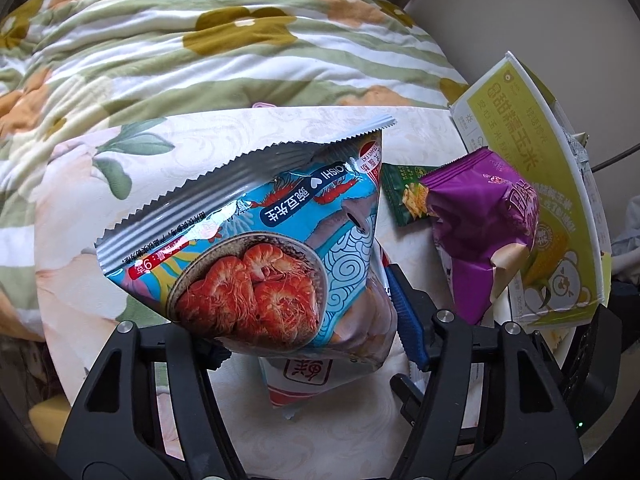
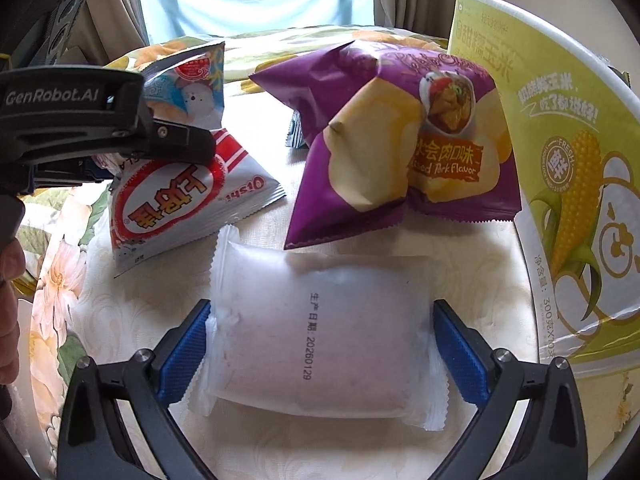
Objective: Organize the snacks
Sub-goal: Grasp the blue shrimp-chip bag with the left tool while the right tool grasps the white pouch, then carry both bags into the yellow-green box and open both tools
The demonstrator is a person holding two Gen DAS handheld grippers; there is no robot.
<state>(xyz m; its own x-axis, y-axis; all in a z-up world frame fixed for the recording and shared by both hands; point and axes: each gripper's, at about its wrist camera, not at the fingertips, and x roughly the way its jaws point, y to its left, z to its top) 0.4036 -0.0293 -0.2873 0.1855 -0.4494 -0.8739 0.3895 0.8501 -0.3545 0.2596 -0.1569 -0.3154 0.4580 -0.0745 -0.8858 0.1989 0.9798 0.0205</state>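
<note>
My left gripper (image 1: pixel 308 340) is shut on a blue shrimp-cracker bag (image 1: pixel 256 256) and holds it above the round table; the bag also shows in the right wrist view (image 2: pixel 192 80), with the left gripper (image 2: pixel 176 140) over a red-and-white Oishi bag (image 2: pixel 176 204). That Oishi bag (image 1: pixel 298 380) lies under the held bag. My right gripper (image 2: pixel 320 344) is open, its blue pads on either side of a white frosted packet (image 2: pixel 320 332) lying flat on the table. A purple chip bag (image 2: pixel 396 140) stands behind it, also seen in the left wrist view (image 1: pixel 484 232).
A tall yellow-green corn carton (image 2: pixel 560 160) stands at the table's right edge, also in the left wrist view (image 1: pixel 540 184). A small green cracker packet (image 1: pixel 404 196) lies behind the purple bag. A floral quilt (image 1: pixel 200 48) covers the bed beyond the table (image 2: pixel 460 272).
</note>
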